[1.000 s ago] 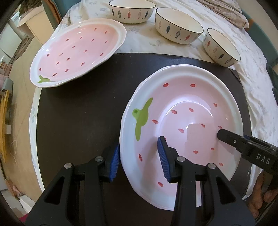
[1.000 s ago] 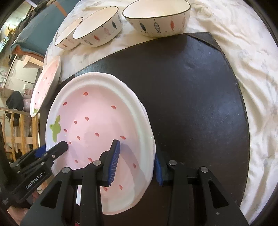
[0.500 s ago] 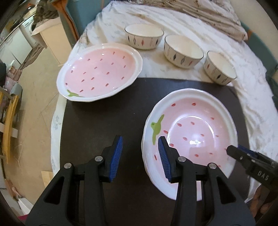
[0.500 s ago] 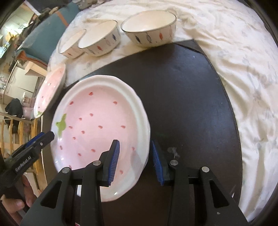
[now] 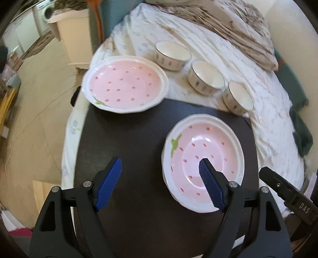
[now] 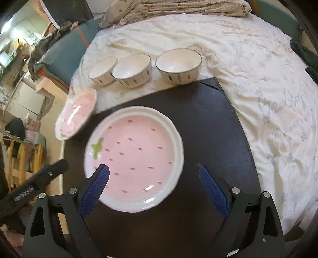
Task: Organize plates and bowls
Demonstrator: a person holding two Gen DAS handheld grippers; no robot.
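Both tools have just been opening and now gape wide with nothing between their pads: the left tool (image 5: 159,170) and the right tool (image 6: 154,174) hang above the pink plate (image 6: 133,156). It lies on the dark mat (image 5: 127,142) of the worktop. A second plate (image 5: 125,84) sits far left, and three bowls (image 6: 178,65) line up beyond the mat.

A lived-in home: round table under a floral tablecloth (image 6: 258,83), washing machine (image 5: 46,12) beyond, clothes heaped on a chair (image 6: 65,49).
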